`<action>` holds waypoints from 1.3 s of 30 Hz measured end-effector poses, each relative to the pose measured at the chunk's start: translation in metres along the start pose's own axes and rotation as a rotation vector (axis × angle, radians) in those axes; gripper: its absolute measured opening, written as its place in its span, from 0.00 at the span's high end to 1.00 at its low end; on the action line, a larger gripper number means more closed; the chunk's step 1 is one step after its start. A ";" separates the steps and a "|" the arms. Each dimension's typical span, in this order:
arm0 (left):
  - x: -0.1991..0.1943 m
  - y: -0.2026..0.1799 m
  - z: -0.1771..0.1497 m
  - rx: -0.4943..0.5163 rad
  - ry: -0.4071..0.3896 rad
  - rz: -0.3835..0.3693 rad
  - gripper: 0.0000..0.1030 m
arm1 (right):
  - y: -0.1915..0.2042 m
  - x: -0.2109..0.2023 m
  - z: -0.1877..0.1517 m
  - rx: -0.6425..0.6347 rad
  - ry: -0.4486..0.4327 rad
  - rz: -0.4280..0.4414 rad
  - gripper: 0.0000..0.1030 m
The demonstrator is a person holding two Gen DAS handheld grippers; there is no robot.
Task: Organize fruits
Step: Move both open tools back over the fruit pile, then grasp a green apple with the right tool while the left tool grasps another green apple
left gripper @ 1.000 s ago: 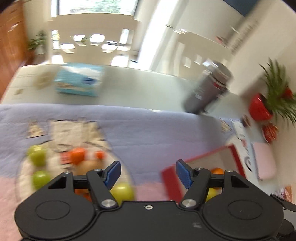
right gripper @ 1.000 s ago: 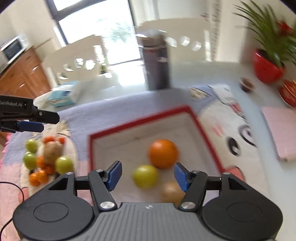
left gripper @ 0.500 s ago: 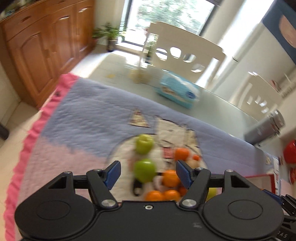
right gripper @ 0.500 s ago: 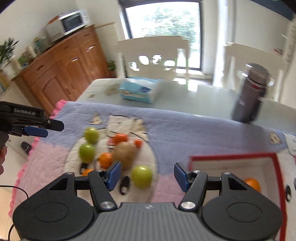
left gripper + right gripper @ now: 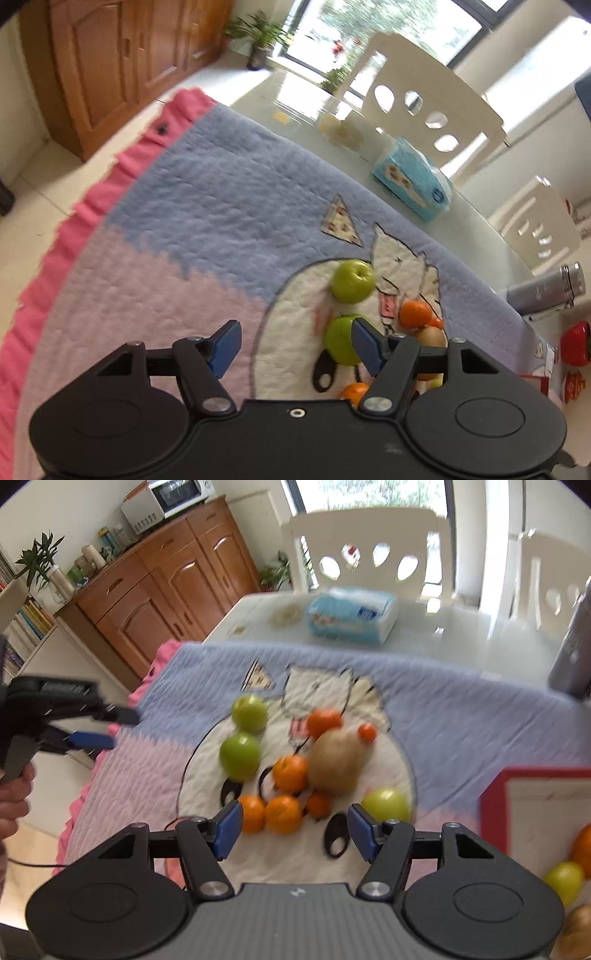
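At centre frame of the right wrist view, loose fruit lies clustered on the white cartoon-cat patch of the quilted blue-and-pink cloth [image 5: 461, 716]: two round green apples [image 5: 240, 755], several small oranges [image 5: 290, 773], one brown pear-shaped fruit [image 5: 336, 762], one yellow-green apple [image 5: 386, 805]. Red-rimmed white tray [image 5: 495, 794] at right edge holds an orange and a yellow-green fruit. Right gripper [image 5: 294, 830]: jaws apart, empty, above the cluster's near edge. Left gripper [image 5: 295, 347]: jaws apart, empty, over the cloth left of the nearer apple [image 5: 341, 343].
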State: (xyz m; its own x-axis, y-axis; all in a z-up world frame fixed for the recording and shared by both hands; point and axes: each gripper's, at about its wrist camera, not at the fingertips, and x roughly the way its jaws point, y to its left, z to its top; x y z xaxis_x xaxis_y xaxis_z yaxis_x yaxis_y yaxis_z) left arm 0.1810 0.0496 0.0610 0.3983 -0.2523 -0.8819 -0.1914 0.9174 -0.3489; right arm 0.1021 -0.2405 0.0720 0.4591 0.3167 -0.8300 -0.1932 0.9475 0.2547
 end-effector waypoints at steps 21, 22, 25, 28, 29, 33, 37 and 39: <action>0.098 -0.046 -0.015 0.117 0.193 0.007 0.30 | -0.039 0.065 0.002 0.001 0.065 -0.189 0.33; 0.100 -0.046 -0.017 0.117 0.197 0.012 0.34 | -0.038 0.070 0.005 -0.024 0.071 -0.214 0.33; 0.106 -0.043 -0.020 0.095 0.207 -0.004 0.37 | -0.039 0.084 0.011 -0.072 0.094 -0.264 0.33; 0.108 -0.046 -0.020 0.113 0.198 -0.004 0.43 | -0.048 0.094 0.013 -0.056 0.125 -0.246 0.37; 0.107 -0.048 -0.020 0.130 0.192 -0.013 0.48 | -0.051 0.099 0.012 -0.050 0.138 -0.241 0.38; 0.103 -0.055 -0.023 0.178 0.156 0.004 0.48 | -0.054 0.102 0.004 -0.044 0.114 -0.237 0.49; 0.085 -0.052 -0.021 0.169 0.093 -0.024 0.54 | -0.057 0.093 0.001 -0.021 0.073 -0.200 0.50; 0.076 -0.051 -0.020 0.165 0.072 -0.029 0.71 | -0.059 0.087 0.000 0.001 0.050 -0.188 0.50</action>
State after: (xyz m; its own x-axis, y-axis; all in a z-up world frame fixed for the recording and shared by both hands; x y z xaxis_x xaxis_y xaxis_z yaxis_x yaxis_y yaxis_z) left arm 0.2036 -0.0229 0.0055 0.3351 -0.2953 -0.8947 -0.0285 0.9460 -0.3229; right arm 0.1531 -0.2694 -0.0153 0.4432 0.1314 -0.8868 -0.1072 0.9899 0.0931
